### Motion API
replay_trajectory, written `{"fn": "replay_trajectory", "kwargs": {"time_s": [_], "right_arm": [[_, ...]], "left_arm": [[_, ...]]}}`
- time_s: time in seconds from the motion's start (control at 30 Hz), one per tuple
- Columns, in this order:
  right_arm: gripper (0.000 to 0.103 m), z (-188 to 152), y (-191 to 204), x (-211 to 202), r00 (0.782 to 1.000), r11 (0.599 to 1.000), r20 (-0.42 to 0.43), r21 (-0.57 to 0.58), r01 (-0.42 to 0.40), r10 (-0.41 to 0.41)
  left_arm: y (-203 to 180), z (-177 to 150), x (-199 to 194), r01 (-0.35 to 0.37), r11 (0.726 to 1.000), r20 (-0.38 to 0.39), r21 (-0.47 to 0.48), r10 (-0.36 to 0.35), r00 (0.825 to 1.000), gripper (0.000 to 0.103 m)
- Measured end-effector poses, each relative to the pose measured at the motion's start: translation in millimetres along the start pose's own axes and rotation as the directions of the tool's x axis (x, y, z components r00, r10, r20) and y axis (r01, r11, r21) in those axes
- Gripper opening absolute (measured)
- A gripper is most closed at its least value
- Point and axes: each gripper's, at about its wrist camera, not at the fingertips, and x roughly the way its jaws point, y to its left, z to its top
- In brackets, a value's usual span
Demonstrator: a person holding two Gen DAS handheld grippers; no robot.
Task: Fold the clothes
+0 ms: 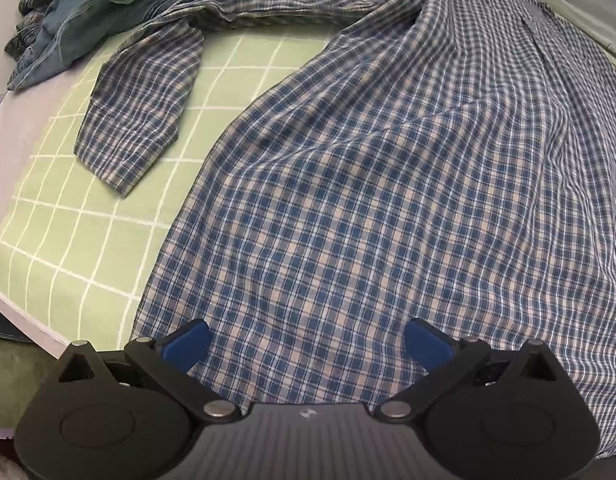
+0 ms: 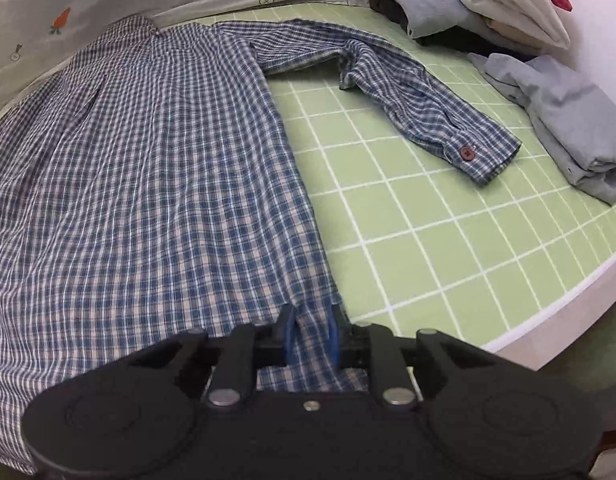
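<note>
While our right gripper (image 2: 311,336) pinches the shirt (image 2: 148,184) hem at its near corner, our left gripper (image 1: 308,340) hangs spread wide over the hem. Shirt lies flat on the green surface (image 2: 427,248), sleeves (image 2: 427,112) out. Light, floppy cloth; we judge hem corners the best hold.
</note>
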Motion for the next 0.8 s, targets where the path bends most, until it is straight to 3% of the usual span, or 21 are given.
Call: {"fn": "replay_trajectory", "kwargs": {"time_s": [0.03, 0.07, 0.17, 0.27, 0.4, 0.5, 0.67, 0.8], "right_arm": [[0.031, 1.3, -1.4, 0.4, 1.0, 1.0, 0.001, 0.01, -0.003, 0.003], [0.043, 3.0, -4.0, 0.8, 1.0, 1.0, 0.006, 0.027, -0.009, 0.009], [0.054, 9.0, -8.1, -0.3, 1.0, 0.999, 0.029, 0.043, -0.013, 0.012], [0.078, 18.8, -15.7, 1.1, 0.998, 0.997, 0.057, 0.071, -0.014, 0.01], [0.083, 33.7, -39.6, 7.2, 0.996, 0.99, 0.092, 0.139, -0.032, 0.019], [0.091, 46.2, -59.4, 17.9, 0.995, 0.989, 0.101, 0.149, 0.012, -0.027], [0.093, 67.6, -94.0, 38.7, 0.991, 0.984, 0.108, 0.169, 0.063, -0.082], [0.093, 87.0, -112.8, 57.7, 0.986, 0.988, 0.101, 0.088, 0.126, -0.134]], "left_arm": [[-0.5, 1.8, 0.0, -0.006, 1.0, -0.004, 0.005, 0.006, 1.0, 0.103], [-1.5, 3.7, -0.6, -0.01, 1.0, -0.002, 0.01, 0.01, 1.0, 0.103], [-6.3, 11.7, -2.8, -0.019, 1.0, 0.011, 0.018, 0.018, 1.0, 0.103], [-20.3, 29.9, 6.6, -0.017, 1.0, 0.02, 0.025, 0.017, 1.0, 0.103], [-41.1, 39.4, 6.4, -0.029, 0.999, 0.042, 0.043, 0.027, 0.999, 0.103], [-60.5, 48.6, 13.1, -0.03, 0.999, 0.046, 0.035, 0.028, 0.999, 0.103], [-89.9, 58.6, 26.9, -0.051, 0.998, 0.04, 0.021, 0.05, 0.998, 0.103], [-116.7, 58.6, 29.6, -0.062, 0.998, 0.023, 0.018, 0.061, 0.998, 0.103]]}}
